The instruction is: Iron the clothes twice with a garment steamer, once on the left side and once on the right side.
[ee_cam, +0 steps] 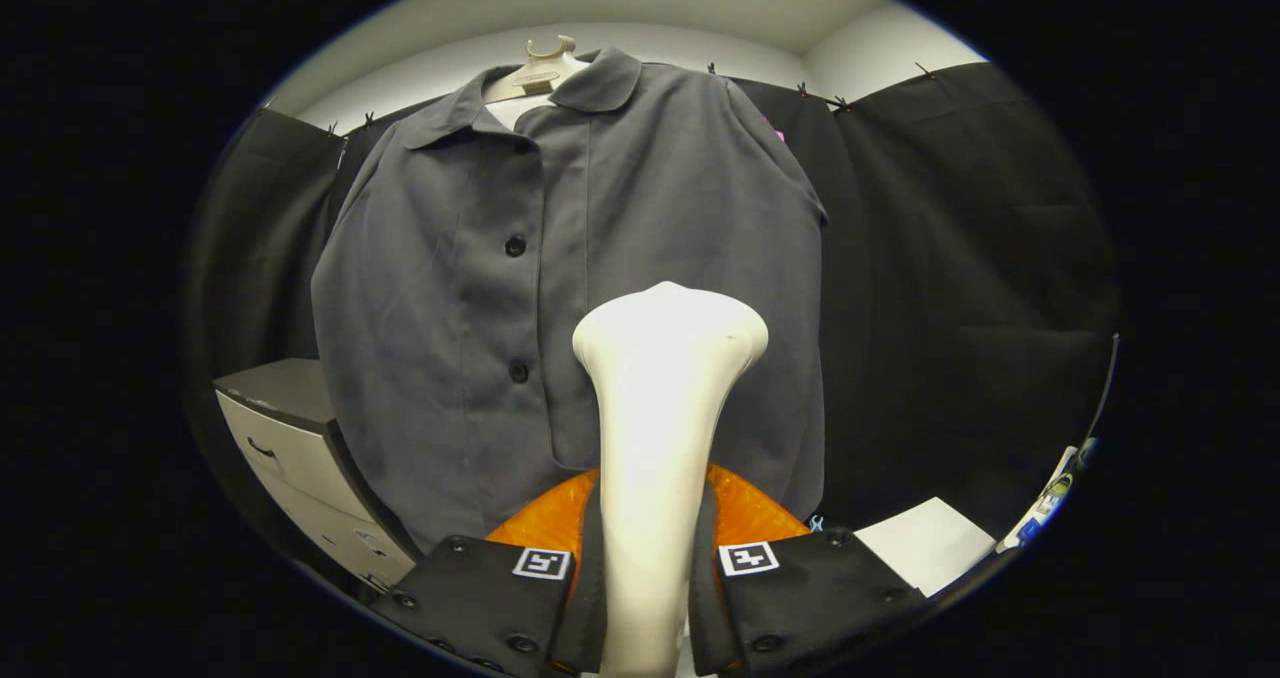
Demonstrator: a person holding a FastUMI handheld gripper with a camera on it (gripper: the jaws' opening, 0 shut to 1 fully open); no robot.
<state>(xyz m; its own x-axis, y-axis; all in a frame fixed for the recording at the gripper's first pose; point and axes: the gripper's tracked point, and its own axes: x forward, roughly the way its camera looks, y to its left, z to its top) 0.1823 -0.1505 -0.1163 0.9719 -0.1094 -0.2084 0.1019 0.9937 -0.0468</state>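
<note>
Holding the cream-white plastic garment steamer (660, 428) by its neck: the gripper (650, 573) has both fingers pressed against the handle, one each side, so it's clamped on it. Steamer head flares out just beyond the fingers, raised in front of the grey collared button-front shirt (560, 288), which hangs on a pale hanger (540, 70) against the black cloth wall (960, 288). Head sits right of the button placket, about level with the lower button, over the right panel near the hem; can't tell whether it touches the fabric or hovers just off it. No steam visible. Orange rounded object (745, 513) shows behind the handle, low, near the fingers, identity unclear. Grey-white drawer cabinet (300, 458) stands far left beside the shirt; white flat sheet (925, 543) lies low on the right. Progress, my read: steamer is picked up and presented to the shirt, apparently on a right-side pass. Fabric shows no clear sign of which side is done, so can't confirm any completed pass. Assume at least one side remains.
</note>
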